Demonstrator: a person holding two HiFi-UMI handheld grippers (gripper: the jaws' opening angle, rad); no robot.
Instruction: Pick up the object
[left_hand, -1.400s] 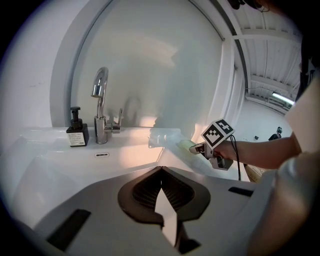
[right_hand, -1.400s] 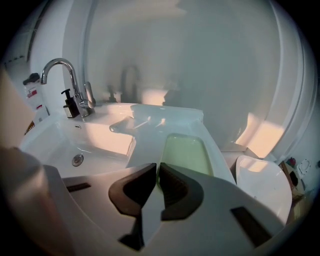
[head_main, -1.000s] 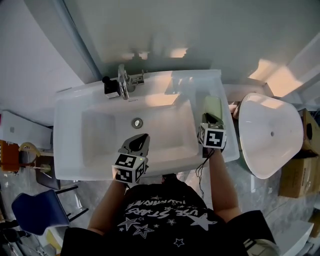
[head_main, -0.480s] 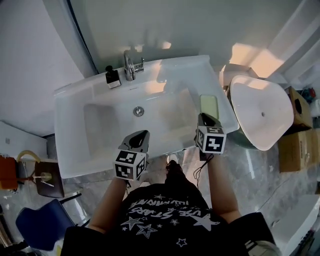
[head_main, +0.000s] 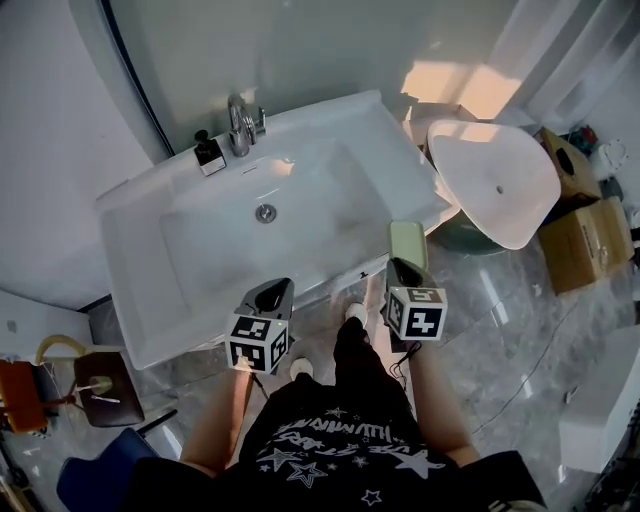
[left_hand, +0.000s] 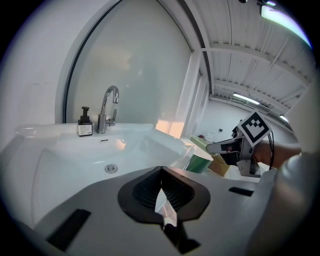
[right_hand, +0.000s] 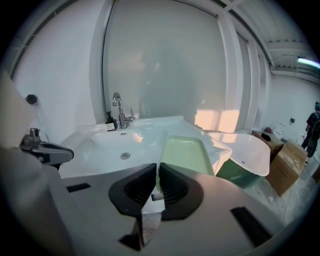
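Green tray (head_main: 408, 243) clamped by right gripper (right_hand: 156, 175).

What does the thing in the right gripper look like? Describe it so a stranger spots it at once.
Find the big white sink; at its front right corner the right gripper is shut on the near edge of a shallow tray. It is a rounded rectangle in pale green, while the sink and the basin beside it are white.

Left gripper (head_main: 278, 288) pinched closed, right gripper (head_main: 399, 266) clamped tight, both held forward
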